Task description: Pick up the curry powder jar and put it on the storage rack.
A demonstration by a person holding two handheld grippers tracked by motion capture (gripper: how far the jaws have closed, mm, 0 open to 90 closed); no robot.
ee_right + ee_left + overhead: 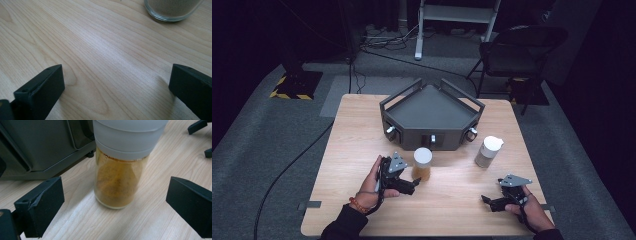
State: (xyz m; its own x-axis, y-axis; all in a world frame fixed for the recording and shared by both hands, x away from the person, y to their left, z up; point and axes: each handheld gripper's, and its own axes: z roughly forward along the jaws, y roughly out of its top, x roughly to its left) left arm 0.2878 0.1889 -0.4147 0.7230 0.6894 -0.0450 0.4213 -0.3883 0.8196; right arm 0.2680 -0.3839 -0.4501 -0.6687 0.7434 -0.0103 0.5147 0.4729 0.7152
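Your left tool [412, 184] has its jaws spread wide on either side of the amber spice jar [422, 163], touching nothing. That jar stands upright on the bench [347, 165] just in front of the dark tray [432, 117]. Your right tool [492, 201], jaws also apart, rests near the grey-capped jar [488, 151], right of the tray.
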